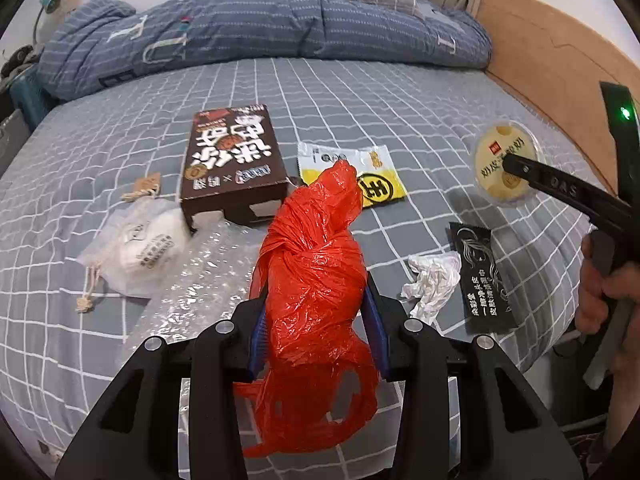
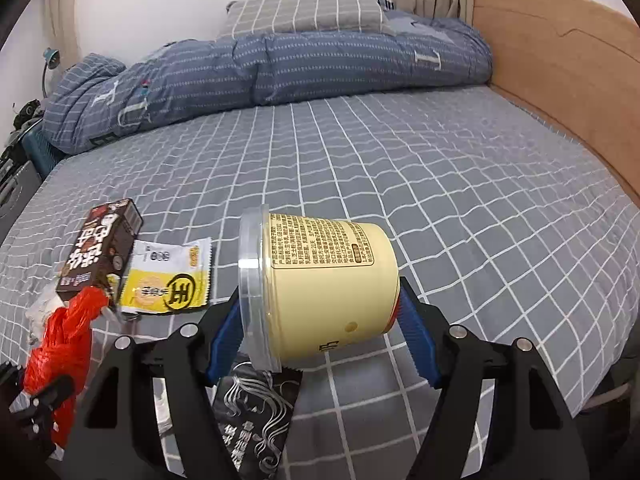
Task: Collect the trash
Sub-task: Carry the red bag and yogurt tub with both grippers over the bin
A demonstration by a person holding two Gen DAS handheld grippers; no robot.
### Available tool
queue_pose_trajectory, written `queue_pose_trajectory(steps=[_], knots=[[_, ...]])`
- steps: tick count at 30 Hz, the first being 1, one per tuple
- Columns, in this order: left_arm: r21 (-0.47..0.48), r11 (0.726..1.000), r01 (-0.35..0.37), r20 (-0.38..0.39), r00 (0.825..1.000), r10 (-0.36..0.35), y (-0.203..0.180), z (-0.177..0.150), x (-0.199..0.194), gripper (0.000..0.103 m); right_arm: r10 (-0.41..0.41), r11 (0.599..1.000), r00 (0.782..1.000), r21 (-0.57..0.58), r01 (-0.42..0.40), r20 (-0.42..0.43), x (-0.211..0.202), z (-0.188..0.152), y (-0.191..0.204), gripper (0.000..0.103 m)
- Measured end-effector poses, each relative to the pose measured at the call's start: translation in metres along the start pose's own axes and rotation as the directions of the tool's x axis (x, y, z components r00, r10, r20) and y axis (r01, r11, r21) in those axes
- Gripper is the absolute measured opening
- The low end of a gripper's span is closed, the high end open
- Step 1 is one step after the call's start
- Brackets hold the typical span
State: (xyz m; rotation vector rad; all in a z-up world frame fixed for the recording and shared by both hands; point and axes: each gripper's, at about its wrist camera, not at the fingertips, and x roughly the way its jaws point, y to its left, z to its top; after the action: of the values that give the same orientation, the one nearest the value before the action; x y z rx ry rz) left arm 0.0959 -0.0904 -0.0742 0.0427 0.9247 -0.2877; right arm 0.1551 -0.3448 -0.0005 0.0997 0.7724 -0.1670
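both grippers loaded over the bed

left gripper clamped on a knotted orange plastic bag, blue pads pressing its crumpled sides, loose end trailing below the jaws; right gripper clamped across a pale yellow yogurt cup, turned on its side, clear lid toward the left finger, base against the right one, clear of the sheet; on the grey checked bedsheet: brown snack box lying flat, yellow and white wrapper just beside it on the right, partly behind the bag's tip; bubble wrap in front of the box, white drawstring pouch to its left; crumpled white tissue touching a black sachet; folded blue quilt across the far end, wooden bed board along the right edge; hand on the right gripper's handle at the frame edge.
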Motion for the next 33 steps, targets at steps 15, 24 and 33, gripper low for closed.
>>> queue_pose_trajectory(steps=[15,24,33], knots=[[-0.028,1.0,-0.006,0.082,0.997,0.008,0.005,-0.009,-0.051,0.04,0.005,0.998,0.997,-0.056,-0.001,0.08,-0.067,-0.017,0.023,0.067],[-0.014,1.0,-0.013,0.107,0.994,0.014,0.0,-0.029,-0.071,0.04,0.008,0.996,0.995,-0.092,0.002,0.101,-0.096,-0.033,0.037,0.067],[-0.035,0.999,-0.007,0.085,0.996,0.01,-0.001,-0.047,-0.078,0.04,0.037,0.995,0.995,-0.091,-0.029,0.088,-0.117,-0.053,0.045,0.067]])
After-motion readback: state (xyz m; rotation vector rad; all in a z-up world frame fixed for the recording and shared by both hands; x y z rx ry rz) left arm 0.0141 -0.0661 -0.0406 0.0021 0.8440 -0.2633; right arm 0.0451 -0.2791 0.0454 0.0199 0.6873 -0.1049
